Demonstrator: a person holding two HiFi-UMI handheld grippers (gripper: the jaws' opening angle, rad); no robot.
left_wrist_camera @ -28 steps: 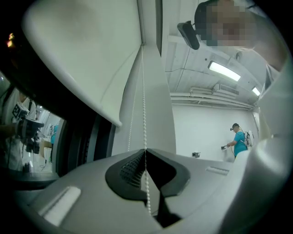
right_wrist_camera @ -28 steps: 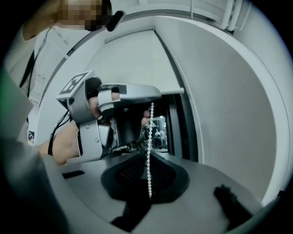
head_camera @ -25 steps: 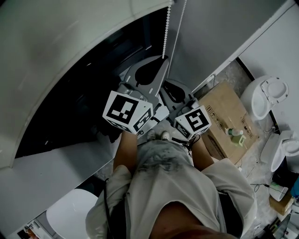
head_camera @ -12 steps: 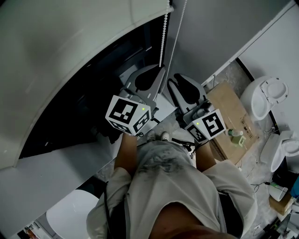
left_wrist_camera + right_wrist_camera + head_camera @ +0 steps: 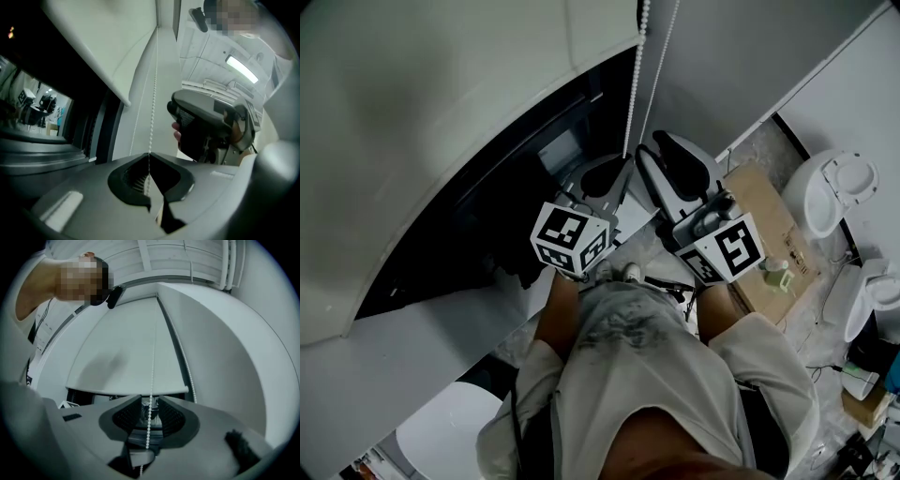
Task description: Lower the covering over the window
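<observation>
At the far left the white roller blind [image 5: 441, 112] hangs partway down the window [image 5: 487, 220], and its bottom rail runs as a slanting edge with dark glass showing below it. In the left gripper view that glass reflects a lit room. Just right of the blind's end hangs the bead chain [image 5: 630, 94], close to the grey wall, with a second thinner strand of the same loop beside it. The left gripper [image 5: 149, 155] points about level toward the window and is pinched on the chain. Its two dark fingertips meet with the beads caught between them, the chain runs up taut from there, and a short length shows through the hollow behind the tips. Its marker cube sits just above the person's grey shirt [image 5: 628, 347] in the head view. Just right of it, and a little higher along the chain, the right gripper [image 5: 150, 401] tilts slightly upward. Its jaws have just been opening and now stand spread, and the same beaded strand hangs free down the gap between the ribbed pads [image 5: 129, 416], touching neither one. The second strand passes outside its right jaw. Further right, on the speckled floor, lies a flat cardboard box [image 5: 764, 230] with a small bottle [image 5: 774, 272] on it, and beyond that a white ceramic toilet [image 5: 830, 192] stands against the wall.
</observation>
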